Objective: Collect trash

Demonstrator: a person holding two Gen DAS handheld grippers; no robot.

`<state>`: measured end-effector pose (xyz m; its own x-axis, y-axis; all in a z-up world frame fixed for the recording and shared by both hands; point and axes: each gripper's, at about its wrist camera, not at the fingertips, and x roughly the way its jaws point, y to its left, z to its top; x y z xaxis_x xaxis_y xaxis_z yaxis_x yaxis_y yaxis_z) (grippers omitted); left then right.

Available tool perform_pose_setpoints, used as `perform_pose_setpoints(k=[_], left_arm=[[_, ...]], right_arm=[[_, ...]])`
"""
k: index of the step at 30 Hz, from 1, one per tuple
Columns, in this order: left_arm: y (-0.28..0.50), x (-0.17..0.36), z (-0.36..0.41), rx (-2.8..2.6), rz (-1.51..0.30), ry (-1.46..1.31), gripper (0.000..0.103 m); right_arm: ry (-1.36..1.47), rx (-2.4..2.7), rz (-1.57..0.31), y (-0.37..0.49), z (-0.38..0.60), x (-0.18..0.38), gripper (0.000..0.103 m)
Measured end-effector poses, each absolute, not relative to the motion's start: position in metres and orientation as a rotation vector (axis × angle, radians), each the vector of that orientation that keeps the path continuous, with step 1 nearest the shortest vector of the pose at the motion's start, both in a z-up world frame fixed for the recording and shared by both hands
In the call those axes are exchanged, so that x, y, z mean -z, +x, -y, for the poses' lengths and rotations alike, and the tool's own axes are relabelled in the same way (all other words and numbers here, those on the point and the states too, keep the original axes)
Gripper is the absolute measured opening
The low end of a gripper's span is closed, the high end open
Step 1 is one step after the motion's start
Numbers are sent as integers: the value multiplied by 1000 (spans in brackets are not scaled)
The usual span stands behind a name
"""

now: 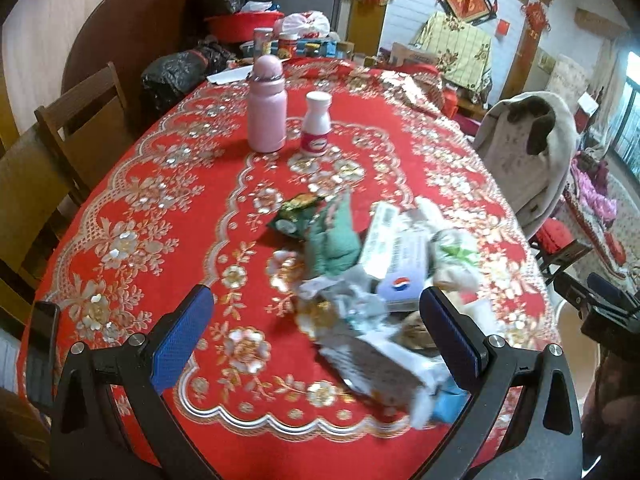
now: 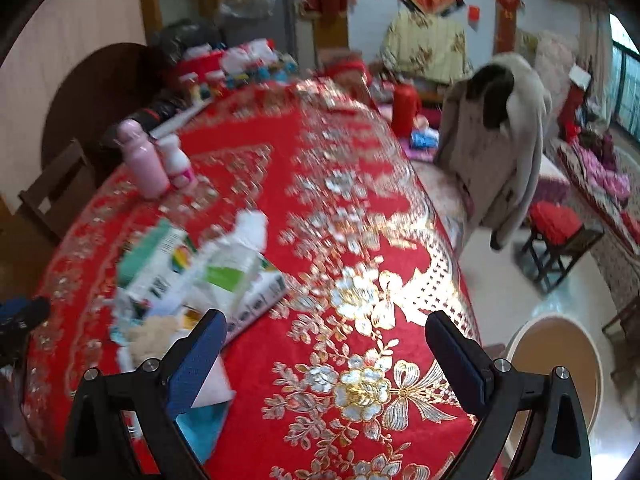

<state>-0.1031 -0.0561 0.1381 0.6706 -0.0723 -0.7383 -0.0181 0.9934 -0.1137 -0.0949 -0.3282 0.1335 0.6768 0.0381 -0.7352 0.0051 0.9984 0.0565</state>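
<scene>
Red cloth with gold and silver flowers covers the table (image 1: 168,216), and the trash pile (image 1: 372,280) lies on it toward the near right side in the left wrist view. In the heap are a dark green snack wrapper (image 1: 294,214), a crumpled teal packet (image 1: 334,240), a white carton (image 1: 394,244), a label with a Pepsi mark (image 1: 400,286), and grey and white paper nearer the camera.

The left tongs (image 1: 316,334) stand wide apart above the near part of the pile, holding nothing; whether either pad touches the paper cannot be told. The right tongs (image 2: 326,354) are also spread wide and empty over bare cloth, with the pile (image 2: 192,280) to their left, where a clear plastic bottle (image 2: 234,264) with a green label lies among the cartons.

Farther back on the table a pink flask (image 1: 266,106) stands upright with its lid on, and a small white bottle (image 1: 317,124) with a pink label stands just beside it, capped. Their contents cannot be seen. On the floor past the table edge a round bin (image 2: 560,368) shows a tan inside; whether anything is in it cannot be told. A red basin (image 1: 240,24) sits at the far end, piled with things too blurred to name.
</scene>
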Motion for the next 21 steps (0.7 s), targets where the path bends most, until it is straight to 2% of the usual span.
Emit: perform_pose_setpoints(k=[9, 21], left_arm=[[-117, -156, 74, 38, -786, -107, 102], [-129, -166, 74, 32, -750, -108, 102]], right_arm=[[38, -51, -738, -117, 309, -167, 99], [78, -63, -670, -126, 301, -183, 99]])
